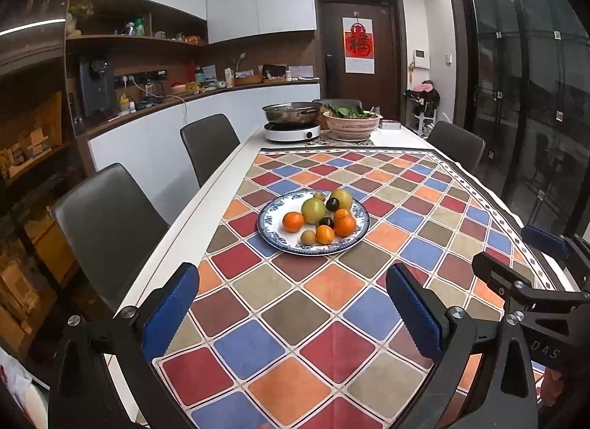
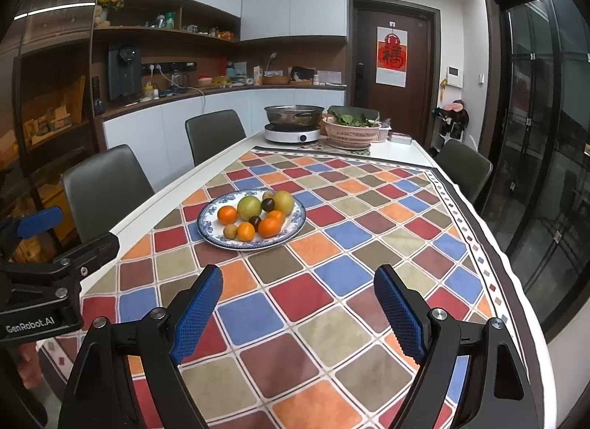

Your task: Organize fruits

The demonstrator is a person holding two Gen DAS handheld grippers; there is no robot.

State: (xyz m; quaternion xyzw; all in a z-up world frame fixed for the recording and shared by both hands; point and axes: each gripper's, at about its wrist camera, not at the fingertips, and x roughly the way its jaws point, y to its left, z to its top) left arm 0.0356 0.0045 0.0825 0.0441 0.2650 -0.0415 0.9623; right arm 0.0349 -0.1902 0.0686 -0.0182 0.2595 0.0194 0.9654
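Spanning a white table (image 1: 228,167), checkered cloth (image 1: 332,292) under fruit plate (image 1: 271,224); both grippers (image 1: 291,313) (image 2: 297,313) agape.

A blue-and-white patterned plate (image 1: 268,224) holds the fruit, lying flat well ahead of the left gripper (image 1: 291,307) and a little left of centre ahead of the right gripper (image 2: 297,313). On it sit two large yellow-green round fruits (image 1: 313,210), touching dark plums (image 1: 332,204). Nearer the grippers lie several oranges (image 1: 293,222) and a small brownish kiwi (image 1: 308,237), clustered close together. Both grippers' fingers are spread wide and hold nothing.
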